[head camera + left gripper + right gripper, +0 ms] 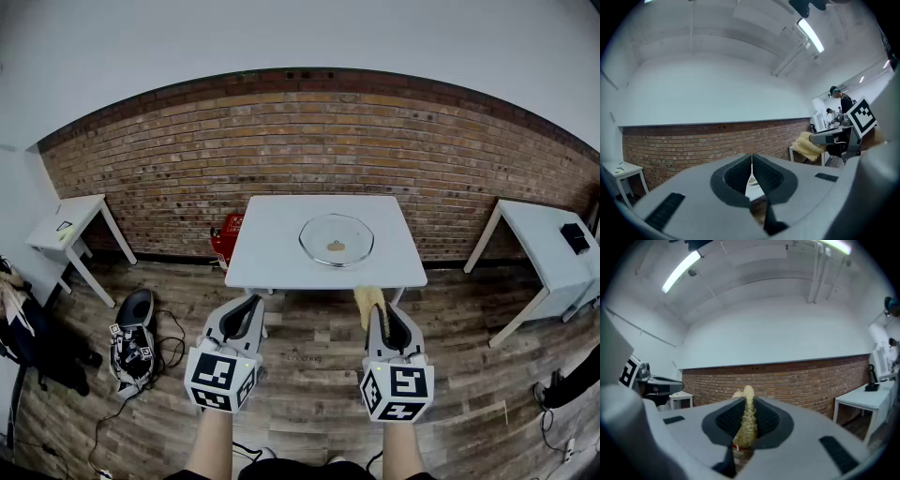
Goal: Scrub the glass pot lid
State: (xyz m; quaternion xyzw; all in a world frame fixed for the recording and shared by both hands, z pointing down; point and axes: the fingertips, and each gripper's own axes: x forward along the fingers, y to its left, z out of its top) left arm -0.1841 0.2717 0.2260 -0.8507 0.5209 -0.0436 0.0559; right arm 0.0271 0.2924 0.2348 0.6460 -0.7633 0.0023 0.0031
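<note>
Lying beyond right hand-held gripper [379,314], lid [336,240] (seemingly glass)

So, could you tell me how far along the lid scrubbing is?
Done: right gripper grips the yellow fibrous scrubber. In hand: both grippers hang short of the white table, left gripper shut, empty. Left: all scrubbing; the round glass lid lies there untouched.

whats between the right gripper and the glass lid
In the head view, only the yellow scrubber pinched in the right gripper fingers, then floor and bare white table up to the glass lid.
</note>
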